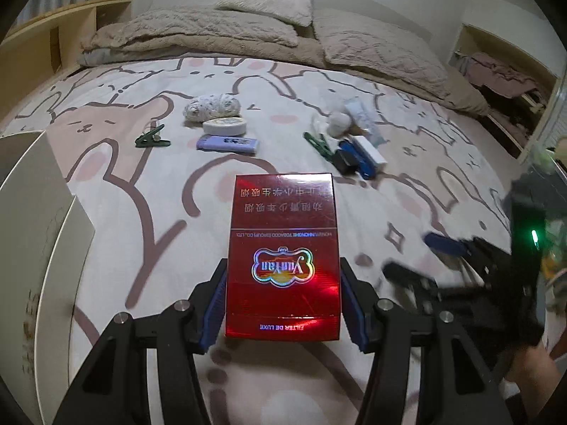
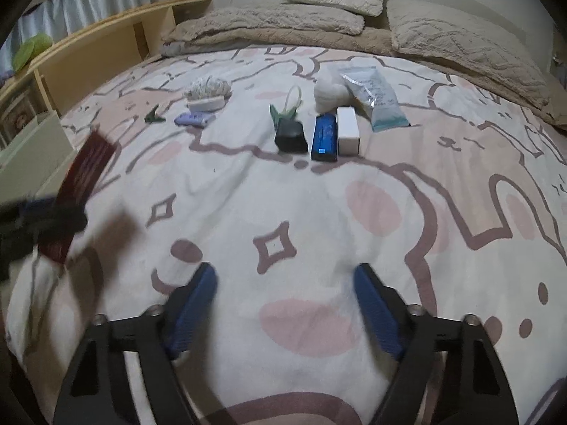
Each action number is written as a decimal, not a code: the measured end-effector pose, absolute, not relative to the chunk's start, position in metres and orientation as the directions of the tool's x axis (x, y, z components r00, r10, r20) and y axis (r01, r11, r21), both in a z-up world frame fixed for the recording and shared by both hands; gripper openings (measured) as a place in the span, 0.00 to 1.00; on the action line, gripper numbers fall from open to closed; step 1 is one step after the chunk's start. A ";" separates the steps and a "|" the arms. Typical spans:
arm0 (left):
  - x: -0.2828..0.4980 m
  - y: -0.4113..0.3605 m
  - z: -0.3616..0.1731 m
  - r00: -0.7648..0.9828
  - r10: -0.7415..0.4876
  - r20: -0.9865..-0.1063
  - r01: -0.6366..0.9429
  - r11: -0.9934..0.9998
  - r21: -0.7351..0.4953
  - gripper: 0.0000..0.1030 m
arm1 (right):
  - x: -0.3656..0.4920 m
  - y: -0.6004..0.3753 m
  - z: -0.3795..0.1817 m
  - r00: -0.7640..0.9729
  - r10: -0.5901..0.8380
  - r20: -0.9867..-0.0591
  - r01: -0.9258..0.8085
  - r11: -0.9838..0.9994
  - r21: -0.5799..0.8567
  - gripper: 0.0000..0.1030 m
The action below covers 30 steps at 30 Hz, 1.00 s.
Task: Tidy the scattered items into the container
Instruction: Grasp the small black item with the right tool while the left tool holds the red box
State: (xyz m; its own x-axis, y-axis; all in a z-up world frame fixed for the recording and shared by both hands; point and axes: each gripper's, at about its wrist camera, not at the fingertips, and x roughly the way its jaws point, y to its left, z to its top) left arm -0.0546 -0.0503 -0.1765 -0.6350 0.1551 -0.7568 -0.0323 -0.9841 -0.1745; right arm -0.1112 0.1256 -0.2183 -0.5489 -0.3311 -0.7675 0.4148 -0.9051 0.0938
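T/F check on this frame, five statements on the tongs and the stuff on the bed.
1. The left tongs grip a red cigarette pack. True.
2. The right tongs hold the blue box. False: nothing is between them; the blue box lies on the bedspread.
3. The white box lies beside the blue box. True.
4. The purple lighter is already in the container. False: it lies on the bedspread.
5. Only one green clip is visible. False: two, one left, one near the cluster.
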 end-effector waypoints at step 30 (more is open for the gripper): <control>-0.049 -0.051 -0.179 -0.657 0.174 -0.734 -0.029 -0.978 -0.205 0.55 | -0.210 0.061 -0.206 -0.601 -0.214 -0.770 0.436 -0.895 -0.092 0.26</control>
